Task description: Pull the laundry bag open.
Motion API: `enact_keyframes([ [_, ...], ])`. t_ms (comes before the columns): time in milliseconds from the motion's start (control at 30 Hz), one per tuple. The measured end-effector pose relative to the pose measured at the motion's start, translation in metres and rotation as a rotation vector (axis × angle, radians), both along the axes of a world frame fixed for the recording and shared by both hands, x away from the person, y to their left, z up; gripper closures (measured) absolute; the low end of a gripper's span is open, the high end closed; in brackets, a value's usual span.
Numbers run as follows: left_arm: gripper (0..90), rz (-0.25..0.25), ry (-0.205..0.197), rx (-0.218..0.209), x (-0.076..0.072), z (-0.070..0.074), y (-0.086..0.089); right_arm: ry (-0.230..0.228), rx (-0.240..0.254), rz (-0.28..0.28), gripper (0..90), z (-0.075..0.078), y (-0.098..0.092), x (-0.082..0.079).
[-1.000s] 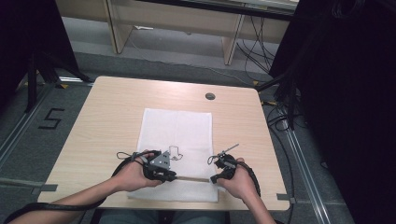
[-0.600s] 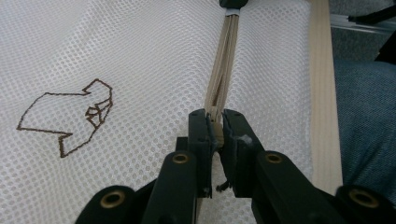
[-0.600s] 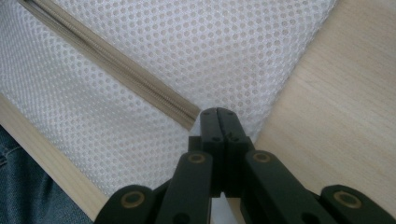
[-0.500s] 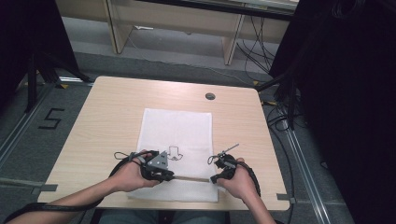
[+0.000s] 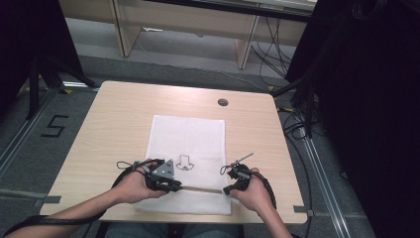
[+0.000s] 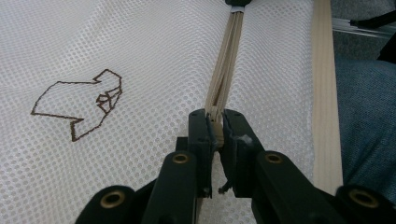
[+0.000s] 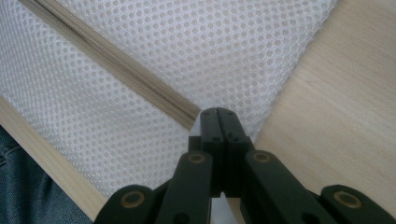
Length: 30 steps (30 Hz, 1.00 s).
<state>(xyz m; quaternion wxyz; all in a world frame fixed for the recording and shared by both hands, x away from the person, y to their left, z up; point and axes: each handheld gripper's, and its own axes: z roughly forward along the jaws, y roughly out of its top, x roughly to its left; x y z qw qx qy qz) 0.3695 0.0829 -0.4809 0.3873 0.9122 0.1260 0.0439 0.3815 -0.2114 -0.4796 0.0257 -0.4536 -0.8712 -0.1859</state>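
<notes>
A white mesh bag [image 5: 188, 139] lies flat on the wooden table [image 5: 114, 129], with a small dark outline logo [image 5: 186, 162] on it. A beige zipper [image 5: 200, 189] runs across the bag near its front edge. My left gripper [image 5: 174, 186] is shut on the zipper [image 6: 226, 70], and the beige strip sits pinched between its black pads [image 6: 204, 133]. My right gripper [image 5: 229, 189] is shut on the bag's mesh edge at the zipper's [image 7: 116, 63] other end. Its jaws [image 7: 218, 114] meet with fabric under their tips. The zipper is stretched straight between the two grippers.
A round cable hole [image 5: 223, 102] sits at the table's far right. The table's front edge [image 6: 322, 93] runs just beside the zipper, with the person's blue-clad legs [image 6: 366, 121] behind it. Bare wood [image 7: 336, 102] lies right of the bag. Cables trail on the floor [image 5: 292, 124].
</notes>
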Motion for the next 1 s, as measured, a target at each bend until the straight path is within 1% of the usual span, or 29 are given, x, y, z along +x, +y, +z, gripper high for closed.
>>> enact_keyframes([
  [33,82.0,0.003,0.006,-0.011,-0.001,-0.001,0.0,0.0,0.001,-0.001,90.0,0.0,0.0,0.0],
  [67,82.0,0.003,0.006,-0.011,-0.001,-0.001,0.0,0.0,0.001,-0.001,90.0,0.0,0.0,0.0],
  [100,82.0,-0.003,-0.008,0.005,-0.001,-0.001,0.001,0.0,0.0,0.002,90.0,0.0,0.0,0.0],
  [133,82.0,0.004,0.005,0.002,-0.001,-0.001,0.002,-0.004,0.0,0.005,90.0,0.0,0.0,0.0],
  [200,82.0,0.011,0.008,-0.004,-0.001,-0.002,0.003,-0.002,0.0,0.004,90.0,0.0,0.0,0.0],
  [233,82.0,0.001,-0.007,0.022,0.0,-0.001,0.005,-0.002,0.0,0.004,90.0,0.0,0.0,0.0],
  [267,82.0,0.013,-0.004,0.023,0.001,-0.002,0.01,-0.02,0.006,0.002,90.0,-0.002,-0.001,0.0],
  [300,82.0,0.013,-0.004,0.023,0.001,-0.002,0.01,-0.02,0.006,0.002,90.0,-0.002,-0.001,0.0],
  [333,82.0,0.023,0.0,0.013,0.001,-0.002,0.014,-0.018,0.006,0.002,90.0,-0.002,0.0,0.0],
  [367,81.9,0.035,0.022,-0.003,0.001,-0.002,0.016,-0.015,0.0,0.009,90.0,-0.001,-0.001,0.001],
  [400,82.0,0.032,0.02,-0.002,0.001,-0.002,0.018,-0.014,0.001,0.011,90.0,-0.001,-0.001,0.001],
  [433,82.0,0.04,0.021,-0.01,0.001,-0.002,0.019,-0.013,0.003,0.01,90.0,-0.001,-0.001,0.001],
  [467,81.9,0.046,0.029,-0.016,0.0,-0.002,0.02,-0.013,0.003,0.011,90.0,-0.001,-0.001,0.001],
  [500,82.0,0.025,0.007,0.001,0.001,-0.002,0.02,-0.012,0.003,0.01,90.0,-0.001,-0.001,0.001],
  [533,81.9,0.034,0.016,0.0,0.0,-0.002,0.02,-0.022,0.007,0.014,90.0,-0.002,-0.001,0.002],
  [600,81.9,0.032,0.013,-0.001,0.0,-0.001,0.02,-0.024,0.006,0.018,90.0,-0.002,-0.001,0.002],
  [733,82.0,0.033,0.018,-0.013,-0.001,-0.001,0.02,-0.019,0.004,0.016,90.0,-0.001,-0.001,0.002],
  [800,82.0,0.03,0.016,-0.012,-0.001,-0.001,0.02,-0.019,0.007,0.015,90.0,-0.002,-0.001,0.001],
  [833,82.0,0.028,0.015,-0.012,-0.002,-0.001,0.021,-0.019,0.007,0.015,90.0,-0.002,-0.001,0.001],
  [867,82.0,0.017,0.013,0.006,-0.001,-0.001,0.022,-0.019,0.005,0.016,90.0,-0.002,-0.002,0.002],
  [900,81.9,0.017,0.013,0.006,-0.001,-0.001,0.022,-0.019,0.005,0.017,90.0,-0.001,-0.002,0.002],
  [933,82.0,0.029,0.026,-0.01,-0.001,-0.002,0.024,-0.019,0.006,0.016,90.0,-0.002,-0.002,0.002],
  [1000,81.9,0.035,0.03,-0.018,-0.002,-0.002,0.024,-0.02,0.005,0.017,90.0,-0.002,-0.002,0.002],
])
